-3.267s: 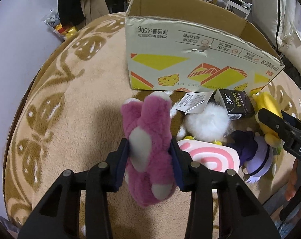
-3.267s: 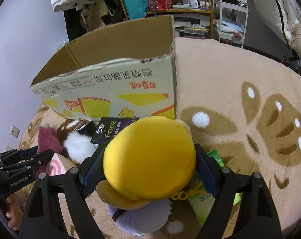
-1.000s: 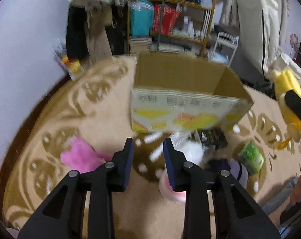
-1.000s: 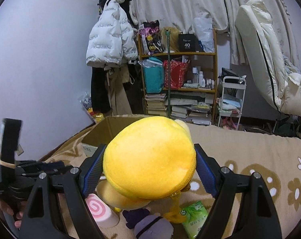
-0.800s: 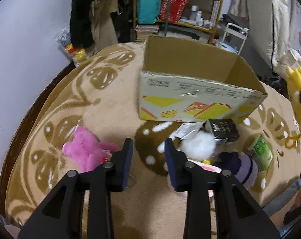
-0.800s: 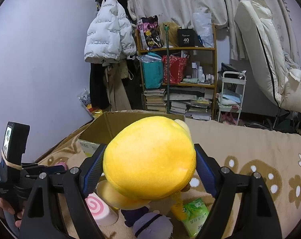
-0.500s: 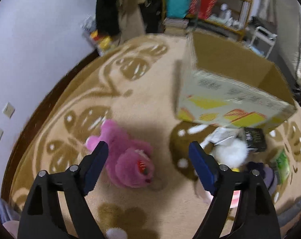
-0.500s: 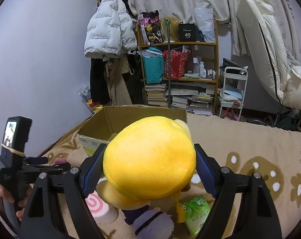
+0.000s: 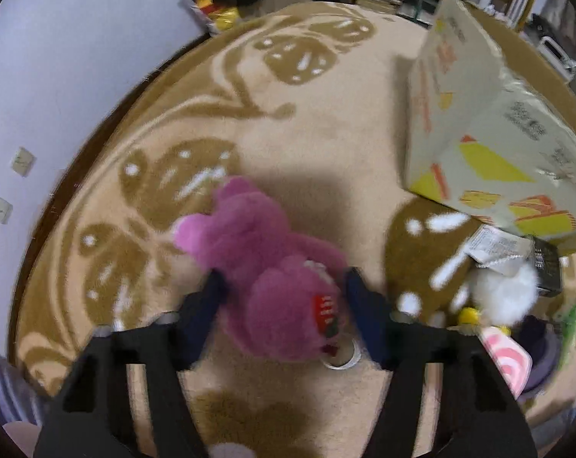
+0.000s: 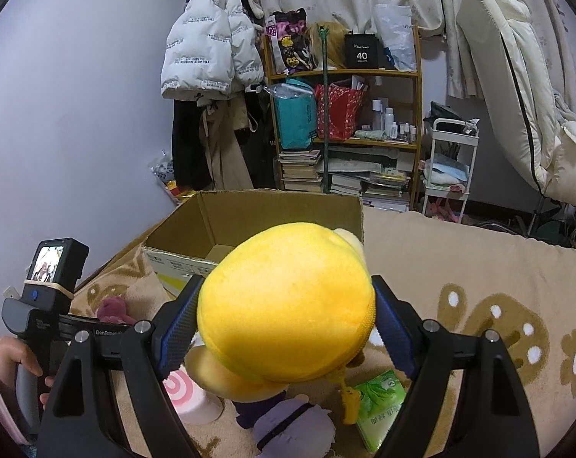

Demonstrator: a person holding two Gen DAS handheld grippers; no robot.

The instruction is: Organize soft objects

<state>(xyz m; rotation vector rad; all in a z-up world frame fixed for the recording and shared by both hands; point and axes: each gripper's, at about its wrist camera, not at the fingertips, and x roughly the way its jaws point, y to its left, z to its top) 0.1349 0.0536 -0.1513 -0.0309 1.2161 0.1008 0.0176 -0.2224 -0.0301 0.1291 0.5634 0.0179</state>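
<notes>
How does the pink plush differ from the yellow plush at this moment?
The pink plush lies on the rug; the yellow plush is held up in the air. The left gripper is open around the pink plush, with gaps at both sides; the right gripper is shut on the yellow plush. The pink plush is shaggy, the yellow plush smooth. Both are soft toys outside the box.

Pink plush bear, yellow plush, beige-brown rug.

The left wrist view looks steeply down, close to the carpet. The right wrist view faces level across the room. Both views share the cardboard box.
</notes>
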